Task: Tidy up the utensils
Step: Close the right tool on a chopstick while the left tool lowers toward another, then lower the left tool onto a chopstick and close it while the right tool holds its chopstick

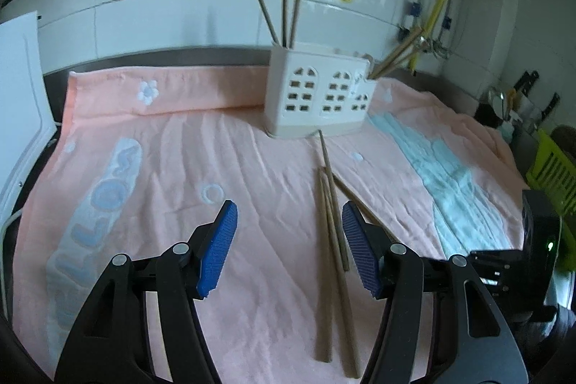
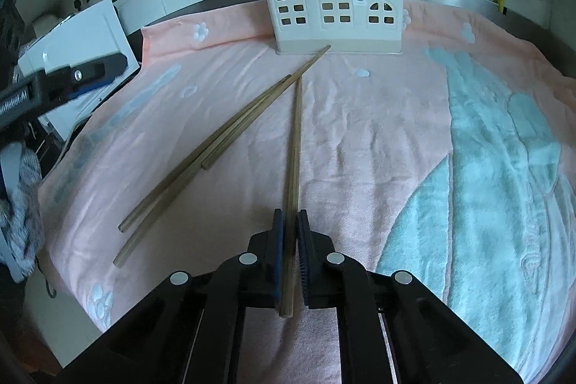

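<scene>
Seemingly clear towel (image 2: 378, 139) beside chopstick (image 2: 293, 150).

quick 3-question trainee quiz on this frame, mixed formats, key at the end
1. True or false: the right gripper is shut on a chopstick.
2. How many chopsticks lie loose on the towel, not counting the gripped one?
3. The left gripper is: A) open and empty, B) gripping a chopstick, C) inside the holder.

Key: 1 true; 2 three; 3 A.
</scene>
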`<control>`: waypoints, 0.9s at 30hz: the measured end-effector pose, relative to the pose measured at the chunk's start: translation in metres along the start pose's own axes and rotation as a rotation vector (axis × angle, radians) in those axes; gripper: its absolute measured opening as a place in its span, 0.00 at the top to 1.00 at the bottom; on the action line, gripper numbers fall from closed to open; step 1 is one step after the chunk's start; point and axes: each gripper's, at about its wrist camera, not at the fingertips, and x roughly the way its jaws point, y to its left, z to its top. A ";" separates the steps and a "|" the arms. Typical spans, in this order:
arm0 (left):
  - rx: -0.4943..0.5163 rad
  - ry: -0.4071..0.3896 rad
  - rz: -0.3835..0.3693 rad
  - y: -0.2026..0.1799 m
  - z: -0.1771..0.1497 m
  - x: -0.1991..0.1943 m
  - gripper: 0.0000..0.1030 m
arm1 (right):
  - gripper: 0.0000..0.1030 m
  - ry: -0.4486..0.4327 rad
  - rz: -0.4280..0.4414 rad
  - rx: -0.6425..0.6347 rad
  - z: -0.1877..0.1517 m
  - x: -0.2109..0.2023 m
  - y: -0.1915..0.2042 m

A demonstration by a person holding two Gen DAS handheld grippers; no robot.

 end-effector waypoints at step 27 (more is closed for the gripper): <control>0.130 0.189 -0.148 -0.064 -0.010 0.082 0.70 | 0.94 -0.166 -0.022 0.056 0.020 -0.066 -0.029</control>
